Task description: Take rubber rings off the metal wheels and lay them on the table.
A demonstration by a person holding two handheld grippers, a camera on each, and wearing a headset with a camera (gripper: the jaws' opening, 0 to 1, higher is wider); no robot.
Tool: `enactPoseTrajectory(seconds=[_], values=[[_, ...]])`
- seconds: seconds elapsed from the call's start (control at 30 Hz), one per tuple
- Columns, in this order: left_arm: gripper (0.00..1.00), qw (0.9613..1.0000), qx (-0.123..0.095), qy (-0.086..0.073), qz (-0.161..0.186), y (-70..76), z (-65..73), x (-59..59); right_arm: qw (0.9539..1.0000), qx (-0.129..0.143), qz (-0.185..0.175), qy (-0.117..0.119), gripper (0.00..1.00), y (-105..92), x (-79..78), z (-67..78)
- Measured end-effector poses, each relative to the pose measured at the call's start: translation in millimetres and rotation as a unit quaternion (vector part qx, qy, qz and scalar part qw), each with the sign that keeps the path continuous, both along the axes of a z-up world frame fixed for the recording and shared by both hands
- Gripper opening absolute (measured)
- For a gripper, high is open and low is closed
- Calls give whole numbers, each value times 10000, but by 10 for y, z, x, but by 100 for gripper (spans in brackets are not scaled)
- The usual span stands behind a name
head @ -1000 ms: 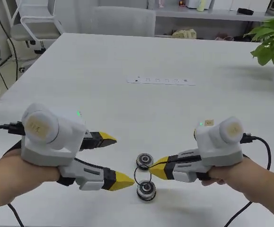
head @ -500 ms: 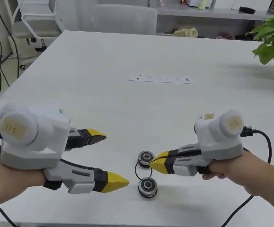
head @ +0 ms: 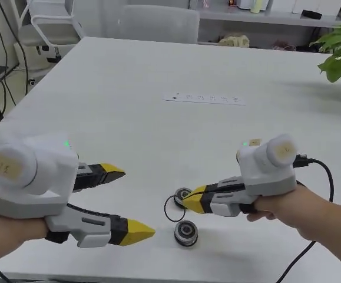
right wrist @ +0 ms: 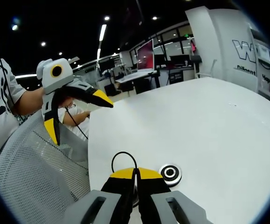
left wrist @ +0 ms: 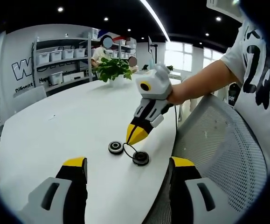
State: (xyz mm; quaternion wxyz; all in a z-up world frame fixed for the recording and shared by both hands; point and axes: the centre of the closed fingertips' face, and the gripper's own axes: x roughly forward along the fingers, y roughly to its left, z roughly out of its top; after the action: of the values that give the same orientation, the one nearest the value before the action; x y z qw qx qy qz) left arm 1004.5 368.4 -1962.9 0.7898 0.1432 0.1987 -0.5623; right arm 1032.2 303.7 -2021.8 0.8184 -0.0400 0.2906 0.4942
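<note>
**Right gripper (head: 189, 202) pinched a rubber ring (right wrist: 124, 152) between two wheels**

The right gripper's jaws were pressed tight together. The thin black rubber ring was caught between their yellow tips. In the right gripper view, the ring stood up from the closed jaws as an open loop, with nothing inside it. In the head view, the loop hung out to the left of the tips, over the gap between the two metal wheels. It was not clear from the pictures whether the ring touched the table (head: 158, 130).

The far wheel (head: 181, 193) lay flat on the white table, just behind the right gripper's tips and partly hidden by them. The near wheel (head: 185, 232) lay flat too, a little closer to the person and apart from the tips.

The left gripper (head: 128, 202) was off to the left of the wheels, well apart from them. Its two jaws were spread wide and had hold of nothing. In the left gripper view, both wheels and the right gripper's tips showed between those spread jaws.

A person's hand held each gripper at the near edge of the table.
</note>
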Motion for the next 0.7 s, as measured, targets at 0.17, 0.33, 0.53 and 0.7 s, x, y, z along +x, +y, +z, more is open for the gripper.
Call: enactPoseTrajectory(seconds=[0.17,0.33,0.53,0.7], values=[[70,10000,-8,-22,84,56,13,7,10000,-55,8,21,0,64,24,-39],[70,9999,-1,-3,130,94,0,-8,9999,-100,-6,59,0,123,35,-77],[70,9999,22,16,146,116,-16,-27,9997,-181,-84,105,0,158,61,-147],[70,9999,46,18,156,134,-24,-30,9995,-261,-131,153,0,199,57,-216]])
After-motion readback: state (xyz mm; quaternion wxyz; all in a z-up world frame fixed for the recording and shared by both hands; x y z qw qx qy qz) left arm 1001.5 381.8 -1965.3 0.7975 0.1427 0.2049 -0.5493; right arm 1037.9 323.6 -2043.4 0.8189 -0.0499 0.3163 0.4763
